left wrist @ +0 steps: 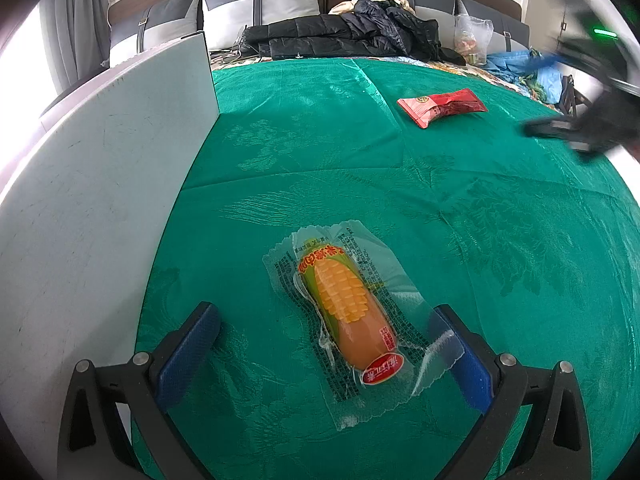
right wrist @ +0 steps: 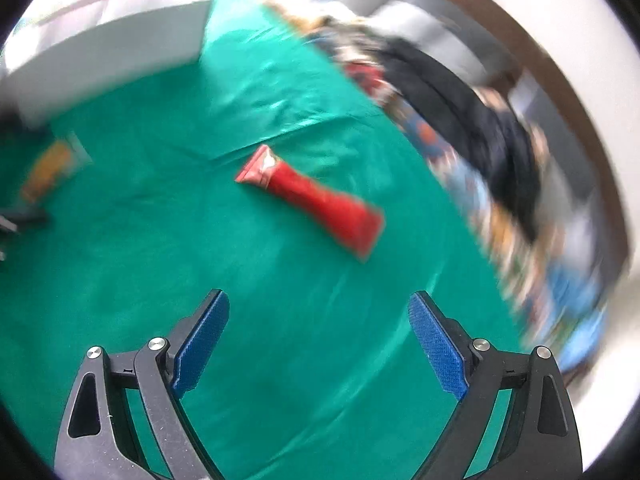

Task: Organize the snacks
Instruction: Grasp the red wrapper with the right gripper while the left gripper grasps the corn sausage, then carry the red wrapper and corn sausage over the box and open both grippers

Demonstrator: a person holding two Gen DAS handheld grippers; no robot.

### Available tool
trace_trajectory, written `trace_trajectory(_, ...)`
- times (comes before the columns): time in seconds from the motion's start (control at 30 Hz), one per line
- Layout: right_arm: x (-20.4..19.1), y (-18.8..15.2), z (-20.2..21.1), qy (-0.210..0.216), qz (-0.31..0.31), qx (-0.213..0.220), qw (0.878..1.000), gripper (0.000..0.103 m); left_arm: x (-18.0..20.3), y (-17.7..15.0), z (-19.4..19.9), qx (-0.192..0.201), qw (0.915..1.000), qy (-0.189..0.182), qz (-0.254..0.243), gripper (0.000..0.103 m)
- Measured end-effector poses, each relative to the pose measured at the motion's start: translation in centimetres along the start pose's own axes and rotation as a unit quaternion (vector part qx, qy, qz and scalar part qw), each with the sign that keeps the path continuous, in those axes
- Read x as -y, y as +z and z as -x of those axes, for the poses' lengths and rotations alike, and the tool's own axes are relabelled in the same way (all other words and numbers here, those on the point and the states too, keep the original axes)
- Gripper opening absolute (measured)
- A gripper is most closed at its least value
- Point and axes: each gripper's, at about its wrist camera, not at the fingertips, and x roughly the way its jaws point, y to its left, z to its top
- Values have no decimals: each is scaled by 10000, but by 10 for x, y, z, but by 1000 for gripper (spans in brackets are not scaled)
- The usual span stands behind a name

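A corn-shaped snack in a clear wrapper [left wrist: 349, 312] lies on the green tablecloth [left wrist: 440, 208], between the open fingers of my left gripper [left wrist: 324, 316], which straddles its near end without closing on it. A red snack packet [left wrist: 442, 107] lies further back to the right. In the blurred right wrist view the red packet [right wrist: 316, 200] lies ahead of my right gripper [right wrist: 318, 312], which is open, empty and above the cloth. The corn snack shows there at far left [right wrist: 50, 170]. My right gripper appears blurred at the right edge of the left wrist view [left wrist: 576, 128].
A white upright board [left wrist: 100, 168] stands along the left of the table. Behind the table is a bed with grey pillows [left wrist: 260, 4], black jackets [left wrist: 348, 36], a clear plastic bag [left wrist: 474, 38] and blue fabric [left wrist: 520, 66].
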Motion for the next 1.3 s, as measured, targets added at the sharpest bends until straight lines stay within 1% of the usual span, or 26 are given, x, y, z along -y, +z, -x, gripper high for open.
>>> trace_trajectory(0.07, -10, 27, -29, -142, 748, -198, 9969, 91, 0, 0, 0, -1, 10000, 1, 6, 103)
trace_trajectory(0.1, -13, 39, -44, -170, 912, -292, 9953, 91, 1, 0, 0, -1, 10000, 1, 8, 103)
trace_trajectory(0.17, -12, 56, -69, -58, 842, -445, 9954, 89, 1, 1, 0, -1, 10000, -5, 17, 103)
trace_trajectory(0.2, -12, 61, -75, 105, 716, -516, 9960, 85, 1, 1, 0, 2, 10000, -8, 21, 103)
trace_trajectory(0.23, -8, 67, -78, 290, 489, -486, 9972, 74, 1, 1, -1, -1, 10000, -11, 26, 103)
trace_trajectory(0.27, 2, 70, -84, 675, 85, -699, 9952, 13, 1, 0, 0, -1, 10000, -14, 31, 103)
trace_trajectory(0.3, 8, 71, -91, 715, -219, -978, 9924, 12, 1, 1, 0, 1, 10000, -15, 34, 103)
trace_trajectory(0.33, 12, 67, -92, 702, -467, -1040, 9910, 12, 1, 1, 0, 2, 10000, -15, 36, 103)
trace_trajectory(0.37, 16, 60, -90, 856, -701, -1058, 9882, 11, 1, 1, 0, 2, 10000, -15, 37, 103)
trace_trajectory(0.4, 22, 50, -85, 1054, -1059, -1088, 9828, 11, 1, 1, 0, 2, 10000, -18, 39, 103)
trace_trajectory(0.47, 35, 26, -71, 1470, -1914, -1056, 9647, 10, 0, 1, 0, 13, 10000, -43, 50, 103)
trace_trajectory(0.53, 46, -9, -47, 1965, -2910, -892, 9321, 10, 0, 1, 0, 17, 10000, -69, 19, 103)
trace_trajectory(0.6, 47, -51, -18, 2533, -3705, -698, 8909, 11, 2, 7, -2, -218, 9997, -7, 89, 103)
trace_trajectory(0.63, 42, -68, -4, 2726, -3908, -590, 8772, 11, 4, 10, -2, -332, 9993, 1, 184, 103)
trace_trajectory(0.67, 34, -85, 11, 2847, -4039, -493, 8680, 11, 6, 13, -4, -439, 9987, 14, 268, 103)
trace_trajectory(0.73, 14, -119, 35, 2975, -4269, -394, 8531, 11, 18, 16, -9, -570, 9981, 220, 125, 101)
trace_trajectory(0.8, -5, -157, 50, 3187, -4703, -321, 8223, 11, 24, 19, -2, -281, 9996, 91, 36, 64)
trace_trajectory(0.83, -14, -174, 56, 3286, -4934, -278, 8049, 11, 26, 21, 1, -244, 9997, -8, -28, 43)
trace_trajectory(0.87, -21, -187, 61, 3321, -5098, -225, 7933, 11, 27, 22, 2, -378, 9992, -57, -63, 41)
trace_trajectory(0.9, -30, -203, 69, 3313, -5255, -153, 7835, 11, 26, 19, 5, -420, 9988, -236, -91, 41)
trace_trajectory(0.93, -39, -216, 76, 3295, -5360, -74, 7772, 11, 25, 15, 9, -432, 9984, -349, -117, 41)
trace_trajectory(1.0, -54, -235, 89, 3288, -5561, 128, 7632, 11, 24, 1, 24, -380, 9978, -536, -105, 40)
trace_trajectory(1.13, -78, -262, 106, 3427, -5998, 469, 7215, 11, 21, -21, 61, -168, 9949, -950, 296, 41)
trace_trajectory(1.2, -84, -258, 107, 3475, -6087, 483, 7116, 10, 18, -26, 85, -37, 9915, -1162, 577, 41)
trace_trajectory(1.23, -88, -253, 107, 3489, -6079, 461, 7117, 10, 16, -27, 97, 42, 9898, -1252, 679, 41)
trace_trajectory(1.3, -93, -239, 111, 3515, -5955, 431, 7211, 11, 8, -26, 128, 273, 9854, -1429, 883, 41)
